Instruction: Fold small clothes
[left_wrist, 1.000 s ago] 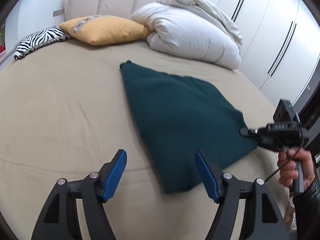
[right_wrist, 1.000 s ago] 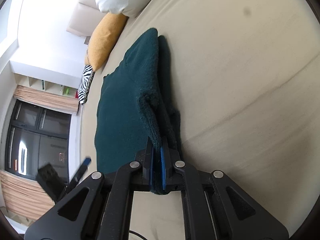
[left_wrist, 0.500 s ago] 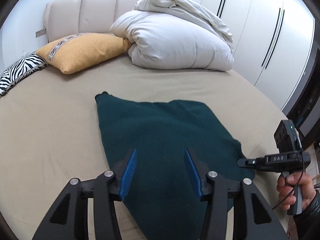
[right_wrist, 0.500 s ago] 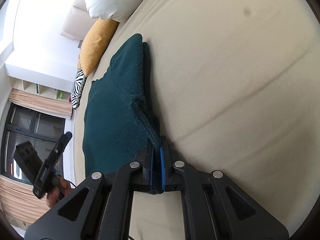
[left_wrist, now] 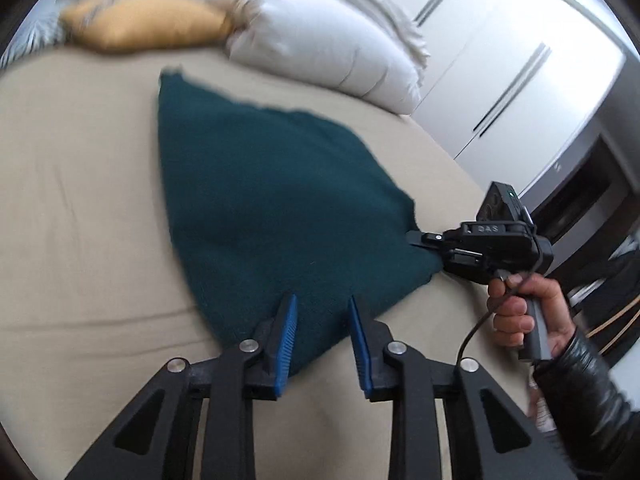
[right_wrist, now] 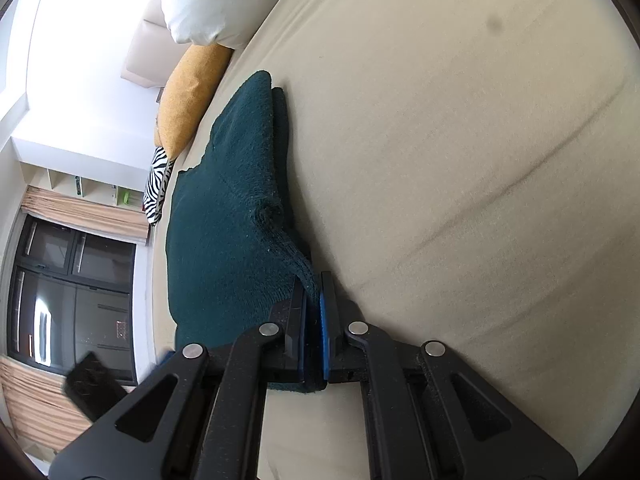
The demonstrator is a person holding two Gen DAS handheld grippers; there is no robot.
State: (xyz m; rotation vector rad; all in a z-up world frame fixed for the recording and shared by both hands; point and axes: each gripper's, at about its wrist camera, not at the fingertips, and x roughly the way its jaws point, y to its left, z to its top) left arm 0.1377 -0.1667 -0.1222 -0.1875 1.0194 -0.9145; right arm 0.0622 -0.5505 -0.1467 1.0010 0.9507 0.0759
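Motion blur smears the yellow pillow (left_wrist: 148,26) and striped cushion (left_wrist: 32,40).

The left gripper (left_wrist: 322,322) now sits at the near corner of the teal cloth (left_wrist: 272,200), closer than before. Its fingers stand narrower, with the corner between them.

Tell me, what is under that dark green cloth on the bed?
The green cloth lies on the beige bedsheet, which shows all around it. The right wrist view shows a second green layer beneath its edge. Anything else underneath is covered.
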